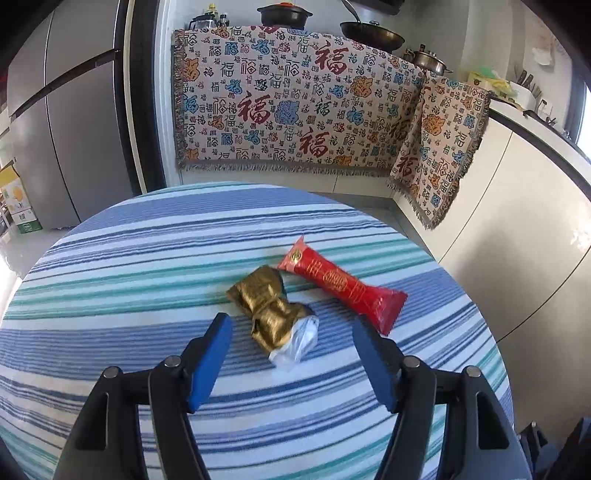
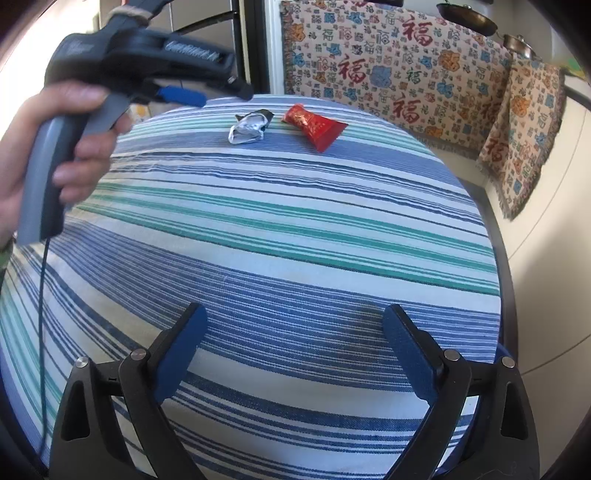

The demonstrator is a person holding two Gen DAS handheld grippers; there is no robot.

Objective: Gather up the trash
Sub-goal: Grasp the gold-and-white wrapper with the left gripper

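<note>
A crumpled gold and silver wrapper point(image 1: 275, 315) lies on the striped round table point(image 1: 147, 258), with a long red wrapper point(image 1: 343, 286) just to its right. My left gripper point(image 1: 291, 326) is open and empty, its blue fingers on either side of the gold wrapper's near end, a little above it. In the right wrist view the same wrapper shows its silver side point(image 2: 249, 127) beside the red wrapper point(image 2: 316, 125) at the table's far side. My right gripper point(image 2: 295, 317) is open and empty over the near part of the table point(image 2: 295, 221). The left gripper's body point(image 2: 147, 55) shows at upper left, held by a hand.
A patterned cloth point(image 1: 295, 99) hangs over the counter behind the table, with pots and a pan point(image 1: 371, 35) on top. A grey fridge point(image 1: 62, 122) stands at left, cardboard boxes point(image 1: 16, 199) beside it. White cabinets point(image 1: 517, 221) run along the right.
</note>
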